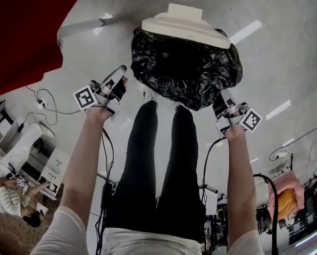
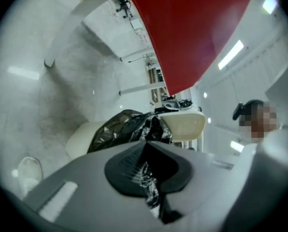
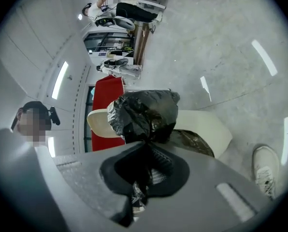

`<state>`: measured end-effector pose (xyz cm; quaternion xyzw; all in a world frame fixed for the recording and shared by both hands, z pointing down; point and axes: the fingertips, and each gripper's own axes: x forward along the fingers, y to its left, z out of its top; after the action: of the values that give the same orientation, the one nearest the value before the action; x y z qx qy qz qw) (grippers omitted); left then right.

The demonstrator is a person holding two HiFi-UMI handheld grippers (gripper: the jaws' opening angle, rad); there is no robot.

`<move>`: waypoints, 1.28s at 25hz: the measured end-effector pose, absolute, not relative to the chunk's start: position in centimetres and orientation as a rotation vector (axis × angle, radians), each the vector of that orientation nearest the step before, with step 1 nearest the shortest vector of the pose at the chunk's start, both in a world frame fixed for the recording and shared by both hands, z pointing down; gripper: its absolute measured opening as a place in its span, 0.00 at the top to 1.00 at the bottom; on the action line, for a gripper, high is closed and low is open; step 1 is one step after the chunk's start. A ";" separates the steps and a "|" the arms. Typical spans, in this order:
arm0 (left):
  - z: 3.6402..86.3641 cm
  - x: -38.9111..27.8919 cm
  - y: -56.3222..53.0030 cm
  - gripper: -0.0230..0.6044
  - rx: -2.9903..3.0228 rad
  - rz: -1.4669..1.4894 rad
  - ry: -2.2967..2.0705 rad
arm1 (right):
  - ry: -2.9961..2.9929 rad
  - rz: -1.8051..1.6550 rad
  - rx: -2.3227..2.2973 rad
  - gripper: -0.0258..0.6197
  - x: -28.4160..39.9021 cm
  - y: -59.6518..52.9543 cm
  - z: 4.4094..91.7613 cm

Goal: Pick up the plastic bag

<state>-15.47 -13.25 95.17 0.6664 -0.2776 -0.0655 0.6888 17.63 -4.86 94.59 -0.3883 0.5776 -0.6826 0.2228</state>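
Note:
A black plastic bag (image 1: pixel 185 68) bulges out of a cream bin (image 1: pixel 185 24) on the floor ahead of the person's legs. My left gripper (image 1: pixel 121 76) reaches the bag's left edge. In the left gripper view the left gripper (image 2: pixel 146 178) is shut on a crinkled strip of the bag (image 2: pixel 124 127), with the bin (image 2: pixel 185 124) behind. My right gripper (image 1: pixel 225 99) meets the bag's lower right edge. The right gripper (image 3: pixel 141 178) is shut on a twisted fold of the bag (image 3: pixel 144 112), which rises above the bin (image 3: pixel 204 127).
A large red panel (image 1: pixel 25 31) fills the upper left. The person's black-trousered legs (image 1: pixel 158 163) stand between the arms, a white shoe (image 3: pixel 267 170) beside the bin. Cables (image 1: pixel 47 102) trail over the pale floor. Another person (image 1: pixel 12 187) sits at the lower left.

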 end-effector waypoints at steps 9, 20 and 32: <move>97.5 -15.6 -13.4 0.96 1.584 0.119 -0.845 | 1.736 -1.814 -1.061 0.96 15.9 -4.3 89.7; 99.8 -12.3 -12.0 0.62 1.777 0.503 -0.761 | 1.770 -1.841 -1.103 0.96 15.7 -3.9 91.8; 95.9 -11.4 -11.5 0.96 1.877 0.819 -0.955 | 1.903 -1.864 -1.179 0.96 15.3 -4.8 90.1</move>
<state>-11.44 -11.52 95.94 0.7512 -0.3821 0.3279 0.4267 15.29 -4.77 90.14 -0.4022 0.6489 -0.6357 0.1140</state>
